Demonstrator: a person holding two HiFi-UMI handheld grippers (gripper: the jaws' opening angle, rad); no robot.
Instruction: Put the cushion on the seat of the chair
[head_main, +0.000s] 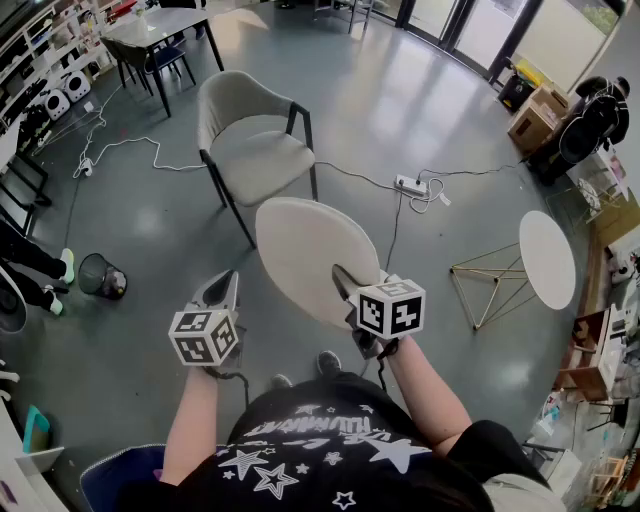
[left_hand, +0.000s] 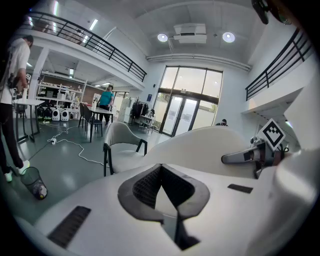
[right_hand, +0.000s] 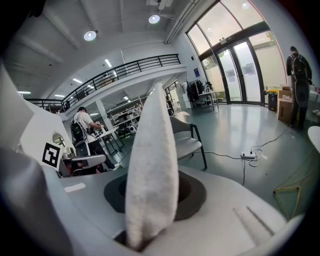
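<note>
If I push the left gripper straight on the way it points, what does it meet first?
Likely the cushion edge, just beyond the shut jaws of the left gripper; the chair stands farther off. Depth is unclear.

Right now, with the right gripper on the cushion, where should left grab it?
Probably the bare left rim of the cushion, coming in from the left: it's a thin disc, right gripper clamps its near edge, left gripper sits empty beside that rim.

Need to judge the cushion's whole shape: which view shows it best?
The head view: the cushion appears whole, a round pale disc, its near edge pinched by the right gripper. The right gripper view shows it only edge-on between the fingers; the left gripper view catches just part of it.
</note>
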